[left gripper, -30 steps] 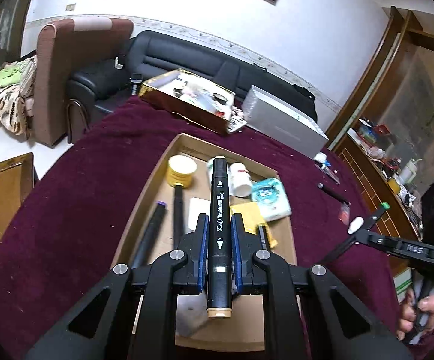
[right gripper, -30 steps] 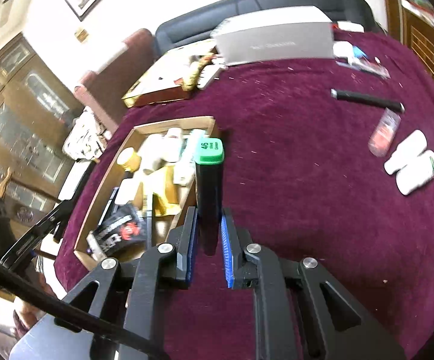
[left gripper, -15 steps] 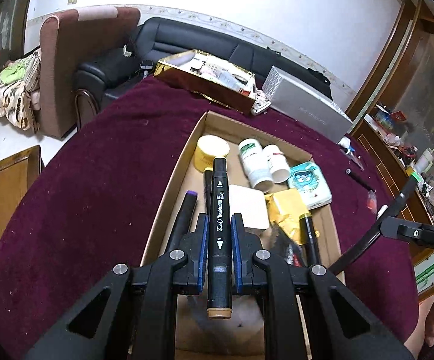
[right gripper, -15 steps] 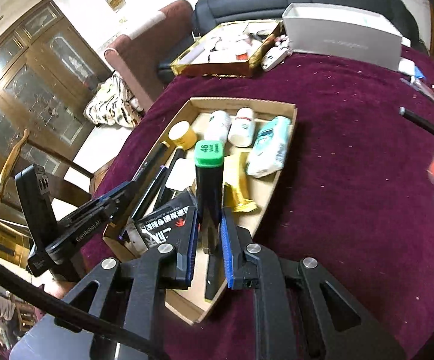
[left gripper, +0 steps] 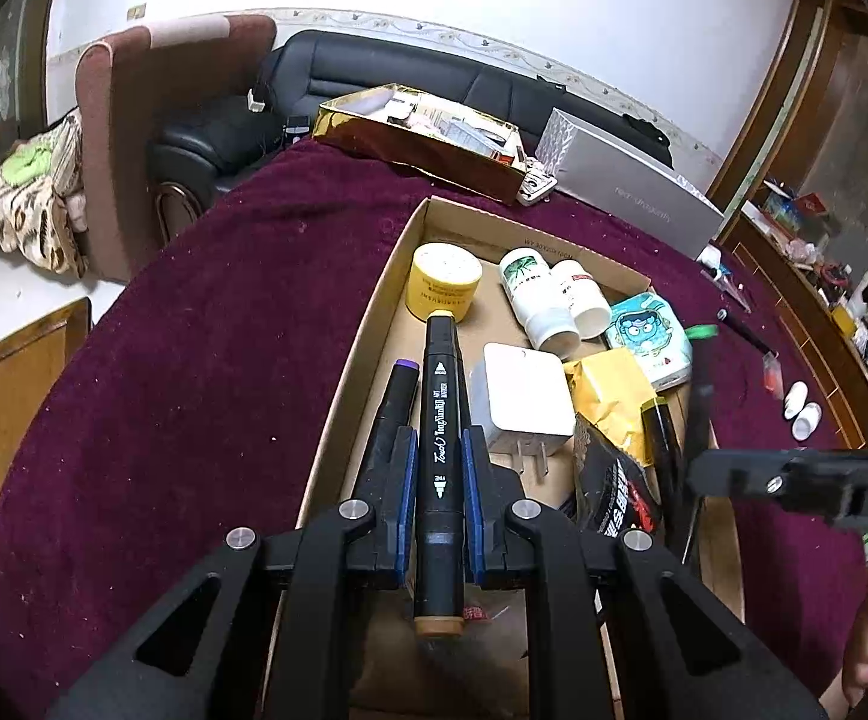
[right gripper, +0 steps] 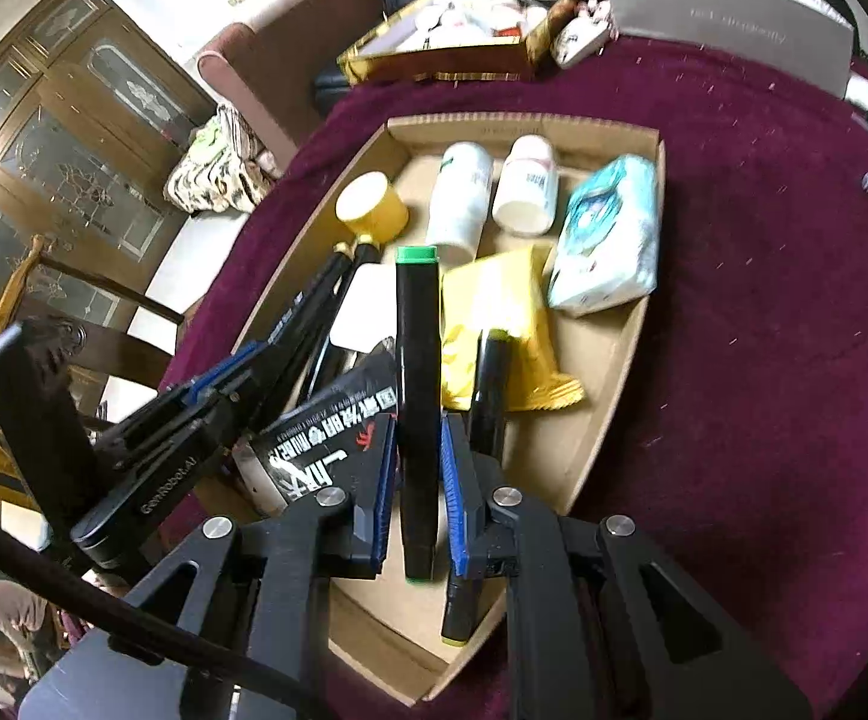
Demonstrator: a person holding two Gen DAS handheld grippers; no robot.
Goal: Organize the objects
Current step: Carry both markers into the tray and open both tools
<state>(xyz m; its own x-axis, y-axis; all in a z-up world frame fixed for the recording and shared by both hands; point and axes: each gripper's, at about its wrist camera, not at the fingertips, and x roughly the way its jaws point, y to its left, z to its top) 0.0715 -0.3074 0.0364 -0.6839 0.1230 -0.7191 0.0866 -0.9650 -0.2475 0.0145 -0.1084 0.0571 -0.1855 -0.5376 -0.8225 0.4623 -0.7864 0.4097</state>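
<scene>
An open cardboard box point(left gripper: 374, 312) point(right gripper: 632, 324) sits on the maroon table. It holds a yellow jar point(left gripper: 443, 288), two white bottles point(left gripper: 533, 297), a tissue pack point(left gripper: 650, 342), a white charger point(left gripper: 527, 396), a yellow packet point(right gripper: 494, 312) and markers. My left gripper point(left gripper: 439, 450) is shut on a black marker with a tan cap point(left gripper: 439, 438), held over the box's left side. My right gripper point(right gripper: 416, 444) is shut on a black marker with a green cap point(right gripper: 417, 360), held over the box's middle. The right gripper also shows at the right edge of the left wrist view point(left gripper: 794, 480).
A gold box of clutter point(left gripper: 422, 138) and a grey box point(left gripper: 632, 192) stand at the table's far side. A black pen point(left gripper: 746, 333) and small white bottles point(left gripper: 800, 408) lie on the cloth right of the box. A sofa and armchair stand behind.
Both grippers have moved in over the cardboard box with their markers. The right one swung left from the bare cloth to above the box's contents.
</scene>
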